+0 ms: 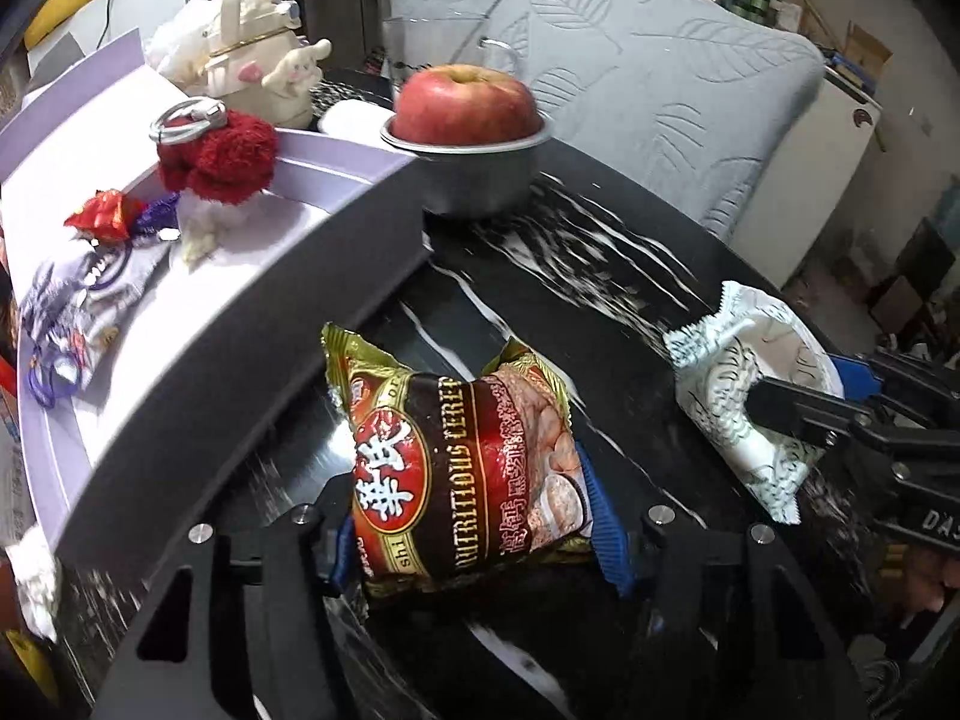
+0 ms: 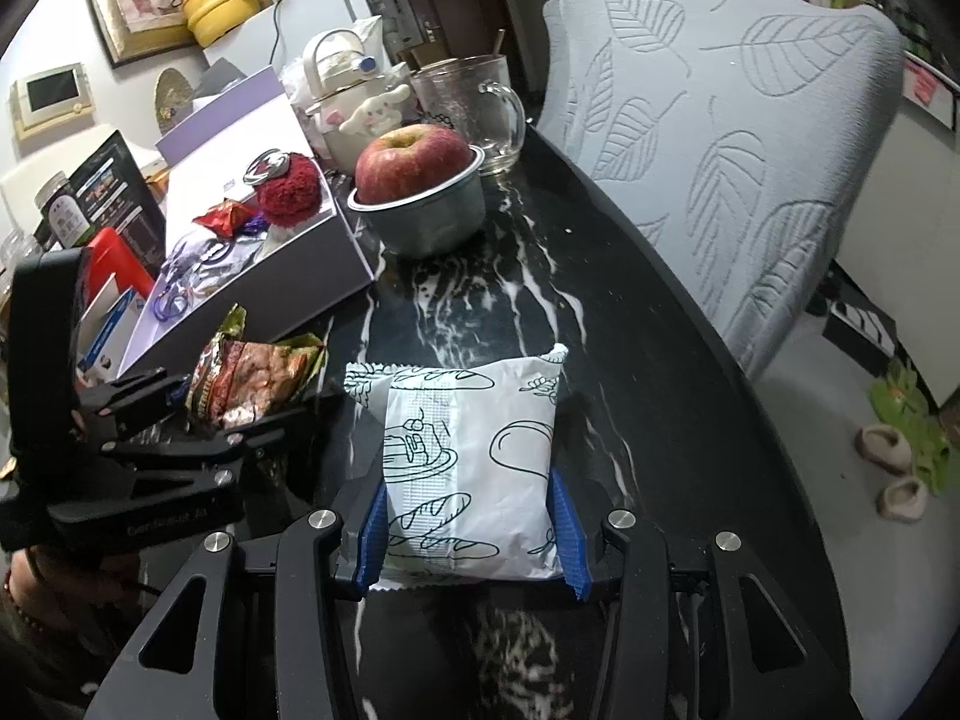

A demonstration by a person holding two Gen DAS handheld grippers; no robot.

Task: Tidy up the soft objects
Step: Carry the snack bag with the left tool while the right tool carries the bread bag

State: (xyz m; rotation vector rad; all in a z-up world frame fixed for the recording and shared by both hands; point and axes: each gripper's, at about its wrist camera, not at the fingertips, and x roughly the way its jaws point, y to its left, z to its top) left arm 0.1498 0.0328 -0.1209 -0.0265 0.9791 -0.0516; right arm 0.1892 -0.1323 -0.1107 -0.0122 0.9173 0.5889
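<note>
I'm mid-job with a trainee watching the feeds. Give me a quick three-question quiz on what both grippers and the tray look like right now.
1. True or false: the left gripper is shut on the cereal packet.
2. What does the right gripper hold? A) apple B) white bread packet C) glass mug
3. Name the fruit sitting in the metal bowl.

Key: 1 true. 2 B, the white bread packet. 3 the apple.

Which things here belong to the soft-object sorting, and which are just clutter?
Job: red-gold cereal packet in left gripper; white bread-print packet in right gripper; lilac box; red pompom.
Clutter: red apple, metal bowl, glass mug.
</note>
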